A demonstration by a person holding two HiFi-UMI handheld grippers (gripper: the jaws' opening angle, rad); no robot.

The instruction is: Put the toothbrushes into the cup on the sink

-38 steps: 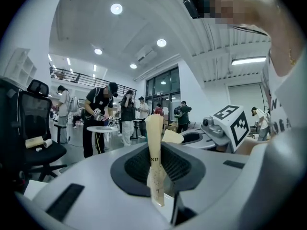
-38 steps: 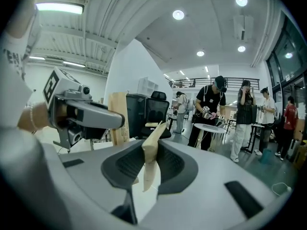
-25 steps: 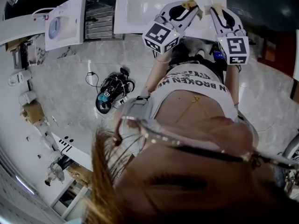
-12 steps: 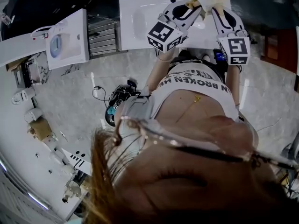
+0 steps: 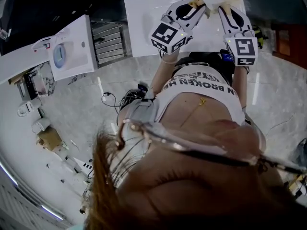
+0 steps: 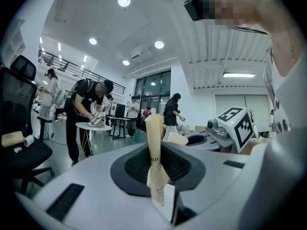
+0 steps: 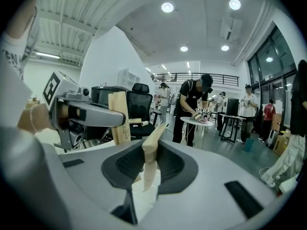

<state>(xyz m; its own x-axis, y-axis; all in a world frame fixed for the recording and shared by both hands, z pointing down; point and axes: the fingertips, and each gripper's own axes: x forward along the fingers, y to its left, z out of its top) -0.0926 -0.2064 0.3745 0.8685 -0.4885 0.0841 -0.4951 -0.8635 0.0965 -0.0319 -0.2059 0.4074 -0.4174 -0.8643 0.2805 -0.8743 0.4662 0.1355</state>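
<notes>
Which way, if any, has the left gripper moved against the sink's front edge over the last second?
Yes: forward. The left gripper, which earlier overhung the front edge of the sink, now lies almost wholly over it.

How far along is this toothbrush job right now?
Done: nothing visible yet; I can't make out a cup. In hand: the left gripper grips a beige paper-wrapped toothbrush, the right gripper a second wrapped toothbrush, both at the white sink. Left: dropping both into the cup.
</notes>
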